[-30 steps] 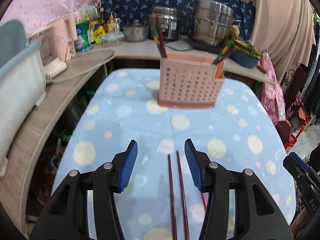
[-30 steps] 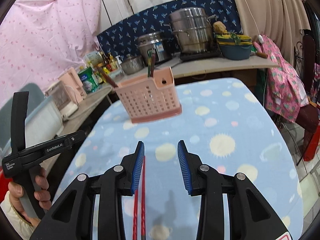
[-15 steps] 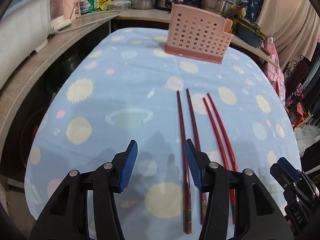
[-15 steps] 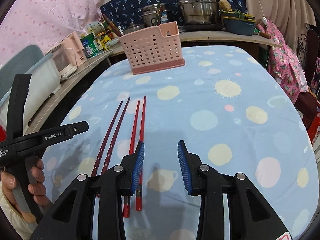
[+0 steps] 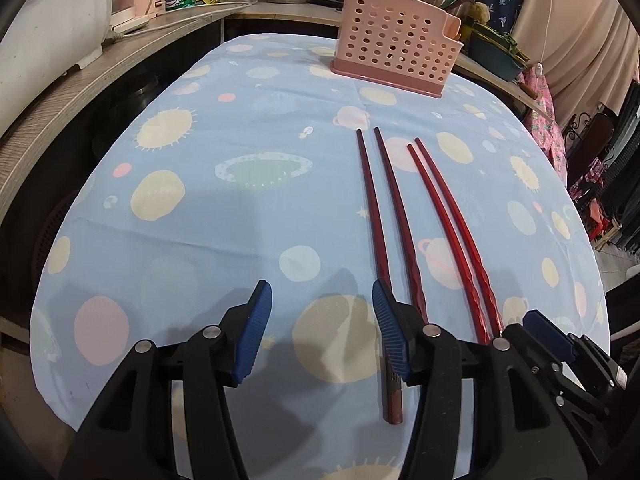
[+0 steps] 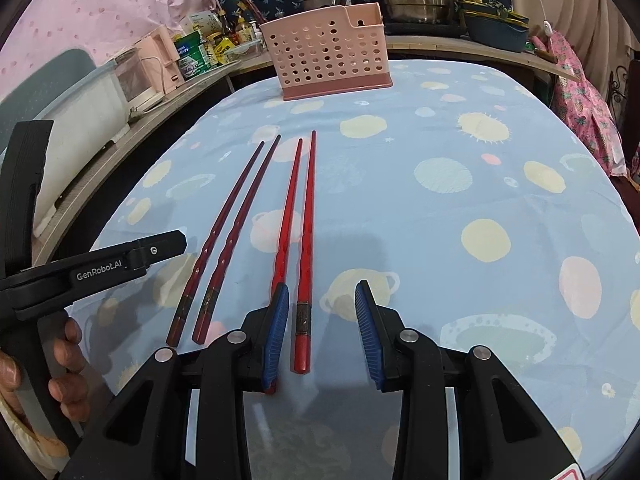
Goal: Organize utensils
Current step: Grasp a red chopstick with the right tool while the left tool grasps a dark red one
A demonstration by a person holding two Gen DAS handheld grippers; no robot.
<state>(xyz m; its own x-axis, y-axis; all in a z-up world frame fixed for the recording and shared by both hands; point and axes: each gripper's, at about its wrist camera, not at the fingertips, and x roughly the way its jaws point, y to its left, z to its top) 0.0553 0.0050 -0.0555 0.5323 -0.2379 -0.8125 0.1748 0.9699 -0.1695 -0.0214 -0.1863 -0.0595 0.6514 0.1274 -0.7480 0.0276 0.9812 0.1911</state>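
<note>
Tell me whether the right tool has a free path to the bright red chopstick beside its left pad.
Probably yes: the right tool is open and the bright red chopstick already lies between its pads, nothing covering it.

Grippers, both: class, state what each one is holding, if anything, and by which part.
Nothing is held. The left gripper, jaws opening, and right gripper are open; the chopsticks lie on the tablecloth.

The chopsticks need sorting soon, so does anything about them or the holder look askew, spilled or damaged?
Nothing stands out. Two dark red chopsticks and two bright red chopsticks lie flat in near-parallel pairs on the tablecloth. The pink holder stands upright beyond them. No spill or breakage is visible.
</note>
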